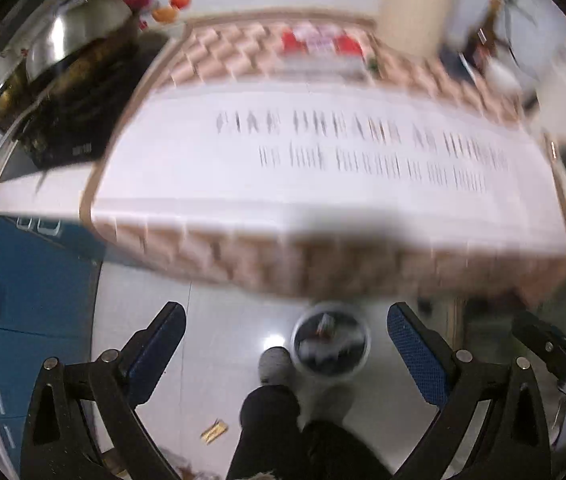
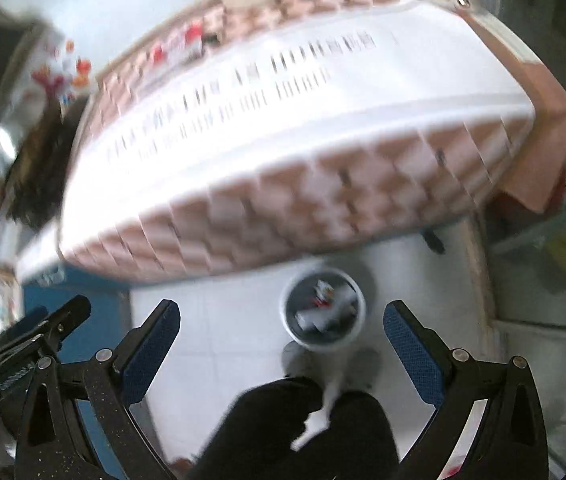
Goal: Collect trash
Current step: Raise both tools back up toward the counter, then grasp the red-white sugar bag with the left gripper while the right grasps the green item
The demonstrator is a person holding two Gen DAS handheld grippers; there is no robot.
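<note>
Both views are blurred by motion. A round white trash bin [image 1: 329, 344] with a dark liner stands on the floor below the table's front edge and holds several scraps; it also shows in the right wrist view [image 2: 323, 312]. My left gripper [image 1: 285, 328] is open and empty, high above the floor near the bin. My right gripper [image 2: 281, 322] is open and empty, also above the bin. A small yellow wrapper [image 1: 214, 432] lies on the floor tiles to the left of the person's leg.
A table with a white and pink checked cloth [image 1: 323, 184] fills the middle of both views [image 2: 283, 132]. Red and white packets [image 1: 321, 44] sit at its far side. Blue cabinets [image 1: 35, 300] stand left. The person's dark legs [image 1: 275, 432] and grey shoe [image 1: 273, 364] are beside the bin.
</note>
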